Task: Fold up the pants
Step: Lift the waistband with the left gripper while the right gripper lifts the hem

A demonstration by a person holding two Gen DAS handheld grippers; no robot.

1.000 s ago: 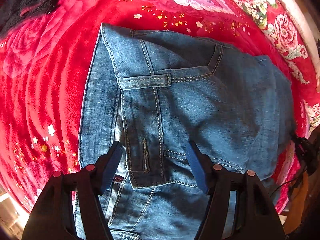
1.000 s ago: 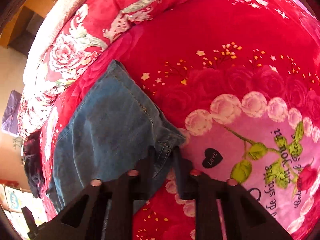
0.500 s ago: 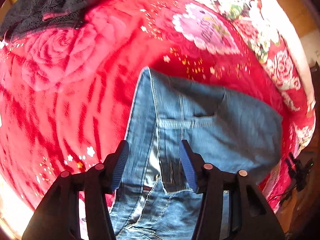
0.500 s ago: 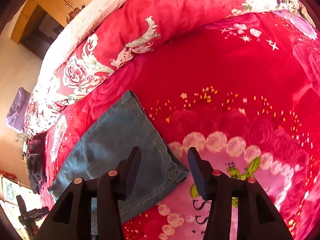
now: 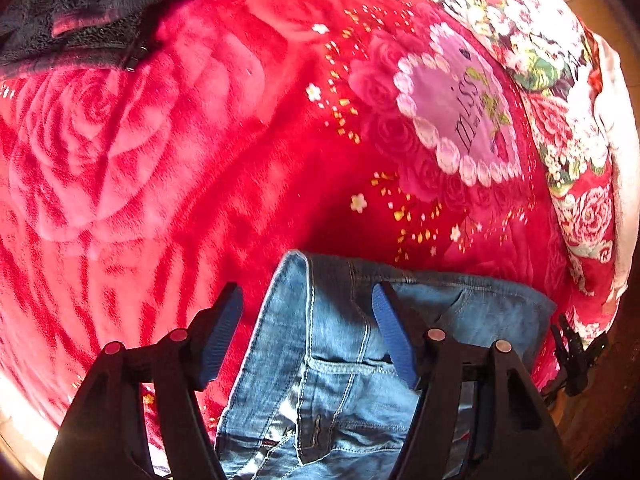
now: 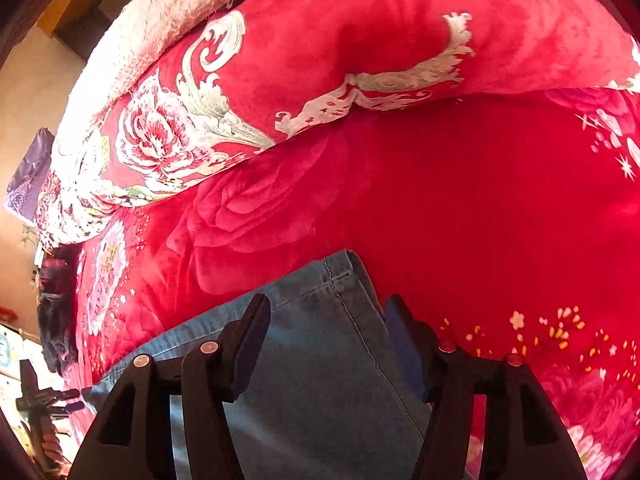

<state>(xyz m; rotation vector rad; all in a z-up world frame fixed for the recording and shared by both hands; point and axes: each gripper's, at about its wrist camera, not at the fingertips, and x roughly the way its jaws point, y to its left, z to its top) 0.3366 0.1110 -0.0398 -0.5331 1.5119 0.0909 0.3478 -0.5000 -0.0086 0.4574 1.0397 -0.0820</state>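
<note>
Plainly, the pants (image 5: 344,360) are seen as blue denim jeans with pale contrast stitching, folded into a compact stack and laid on a red blanket (image 5: 200,184) printed with large roses. In the left wrist view a thick folded edge with a light seam runs up to a rounded corner, and further layers with a pocket seam and a short zipper are bunched nearer the camera. In the right wrist view a smoother, plainer panel of the same pants (image 6: 328,360) is shown, with one stitched seam running diagonally and a hemmed corner pointing toward the middle of the blanket (image 6: 480,200).

The left gripper (image 5: 307,312) is held with its blue-padded fingers wide apart above the folded edge, nothing being clamped. The right gripper (image 6: 328,322) is likewise spread apart over the denim panel, with no cloth pinched.

A dark fleece garment (image 5: 80,12) is seen at the far left corner of the blanket, well apart from the pants. A cream plush border (image 6: 168,20) is visible along the blanket's far edge.
</note>
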